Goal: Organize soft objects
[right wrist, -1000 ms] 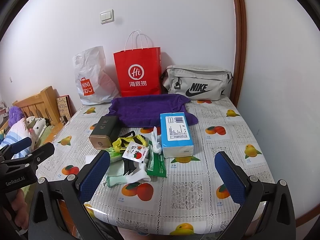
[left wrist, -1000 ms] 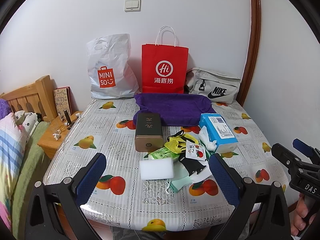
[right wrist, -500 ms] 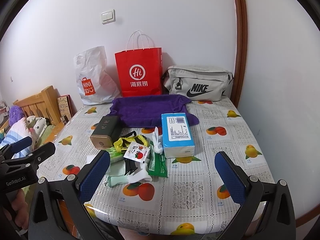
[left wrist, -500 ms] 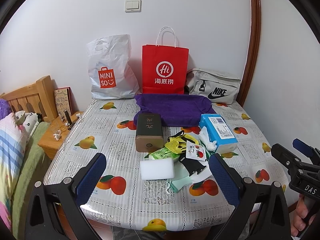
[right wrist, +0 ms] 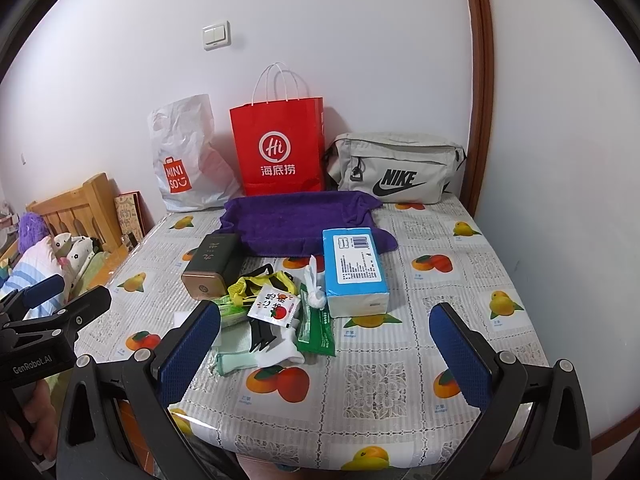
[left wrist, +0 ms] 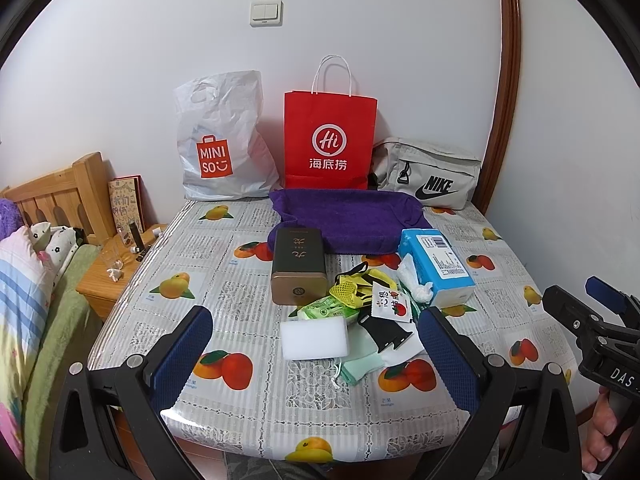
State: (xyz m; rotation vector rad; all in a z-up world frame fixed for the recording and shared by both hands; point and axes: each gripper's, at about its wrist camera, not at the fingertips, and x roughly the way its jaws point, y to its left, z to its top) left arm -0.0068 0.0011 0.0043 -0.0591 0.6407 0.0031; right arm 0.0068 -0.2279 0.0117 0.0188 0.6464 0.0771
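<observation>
Two claws spread, empty | fruit-print table (left wrist: 240, 300) cluttered | white wall (left wrist: 120, 60) | bed (left wrist: 24, 280) left

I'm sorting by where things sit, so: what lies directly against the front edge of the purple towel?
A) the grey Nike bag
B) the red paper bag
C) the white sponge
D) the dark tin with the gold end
D: the dark tin has its far end at the purple towel's front edge; the white sponge lies nearer the camera.

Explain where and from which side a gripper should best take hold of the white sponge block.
Probably grip the white sponge block across its short sides, coming from above on the near edge: it lies flat, its front and left sides are free, and packets crowd its right and back.
</observation>
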